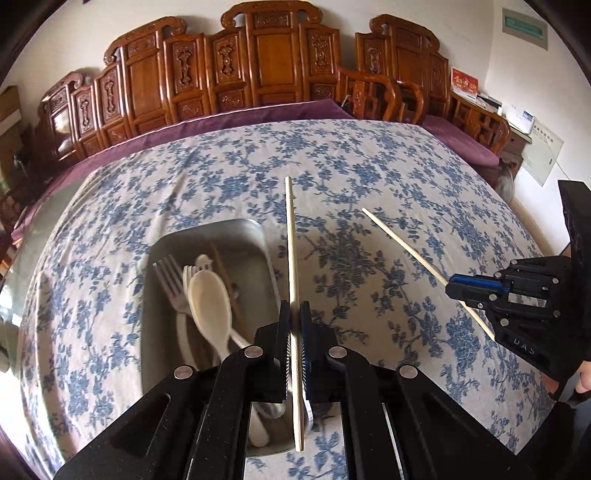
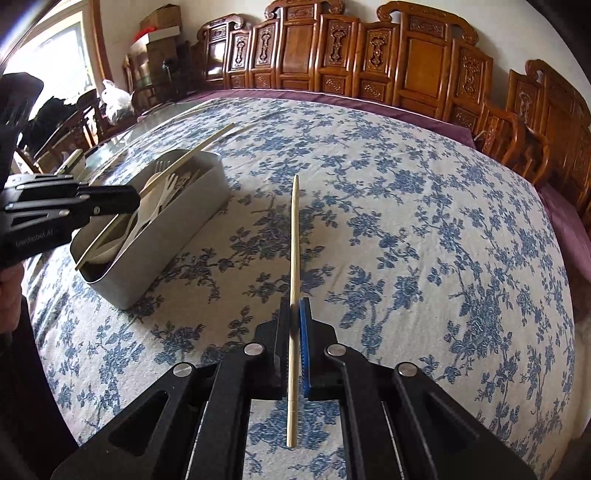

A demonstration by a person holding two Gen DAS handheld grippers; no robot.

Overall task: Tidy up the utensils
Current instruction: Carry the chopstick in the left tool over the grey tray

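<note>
Each hand-held gripper [image 1: 294, 314] [image 2: 294, 314] pinches one chopstick [image 1: 291, 236] [image 2: 294, 236]; grey bin [image 2: 177, 254] holds forks, spoon

Carved reddish-brown wooden bench backs [image 1: 273, 62] line a white plaster wall [image 1: 476, 33]. Purple seat cushions [image 1: 229, 122] run beneath them. Blue-flowered white cloth [image 2: 424, 221] covers the desk. Bright window [image 2: 55, 51] at far left; stacked cardboard boxes [image 2: 159, 33] beside it.

Two pale chopsticks, one [image 1: 291, 258] pinched in each gripper, the other [image 2: 294, 266] likewise, hung tilted above a floral tablecloth. Beside them sat a grey bin [image 2: 177, 254] holding a metal fork [image 1: 170, 284], cream spoon [image 1: 210, 306] and cream fork.
</note>
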